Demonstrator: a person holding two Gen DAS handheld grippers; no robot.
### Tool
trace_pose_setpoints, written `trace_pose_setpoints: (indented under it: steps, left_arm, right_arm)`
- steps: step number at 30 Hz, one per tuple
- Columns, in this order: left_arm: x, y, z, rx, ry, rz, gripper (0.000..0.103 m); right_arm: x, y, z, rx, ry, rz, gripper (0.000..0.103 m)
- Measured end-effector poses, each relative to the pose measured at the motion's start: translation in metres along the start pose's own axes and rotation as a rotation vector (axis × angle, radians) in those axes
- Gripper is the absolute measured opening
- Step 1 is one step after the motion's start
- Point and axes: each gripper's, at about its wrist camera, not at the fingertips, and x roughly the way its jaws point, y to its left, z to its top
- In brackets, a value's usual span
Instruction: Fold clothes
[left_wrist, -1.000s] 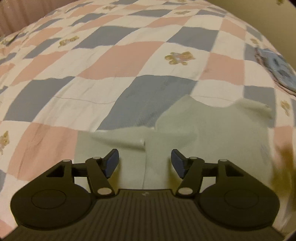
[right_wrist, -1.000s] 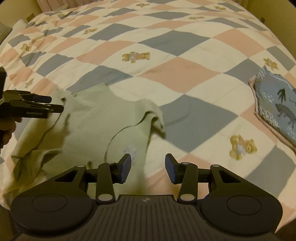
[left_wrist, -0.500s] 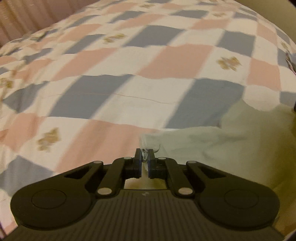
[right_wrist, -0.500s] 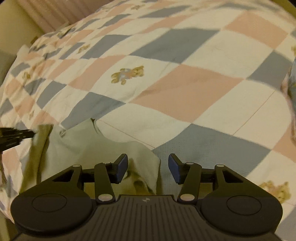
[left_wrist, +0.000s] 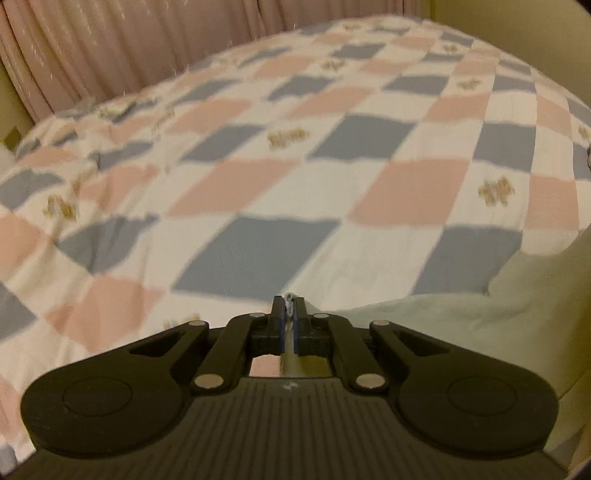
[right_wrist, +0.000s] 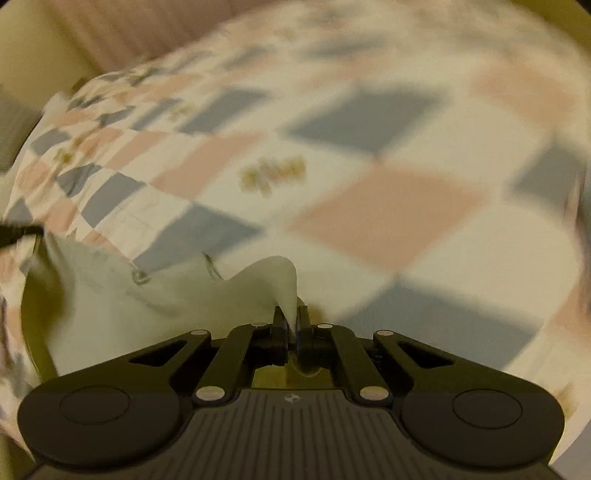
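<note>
Left tool, right tool: were black, ribbed body, round side discs, silver screws, blue pads.

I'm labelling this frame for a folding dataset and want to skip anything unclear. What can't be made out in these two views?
- Garment type and full shape: cut off by the frame edges and the gripper bodies in both views.
- Quilt prints: smeared by motion blur in the right wrist view.
- Cloth edges pinched in the left gripper and right gripper: hidden by the shut jaws.
- Dark object at the left edge: cut off.
</note>
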Motion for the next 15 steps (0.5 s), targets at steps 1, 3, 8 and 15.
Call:
trace_pose_setpoints:
  steps: [1,3,8,15]
  left_arm:
    - [0.002,0.001,0.006,0.001,-0.011,0.004,0.002]
    - [0.009,0.004,0.015,0.001,-0.019,0.010,0.002]
    - [0.043,0.006,0.020,-0.041,0.049,0.065,0.011]
    - [0.011,-0.016,-0.022,-0.043,0.051,0.021,0.029]
  right_arm:
    - [-0.007,0.005,0.006,-0.042,-0.033,-0.020,0.002]
    - [-0.013,0.004,0.019,-0.054,-0.075,-0.052,0.002]
    - [-0.008,-0.002,0.026,-0.079,-0.078,-0.112,0.027]
    - [-0.012,0.002,0.006,-0.112,-0.043,-0.084,0.034]
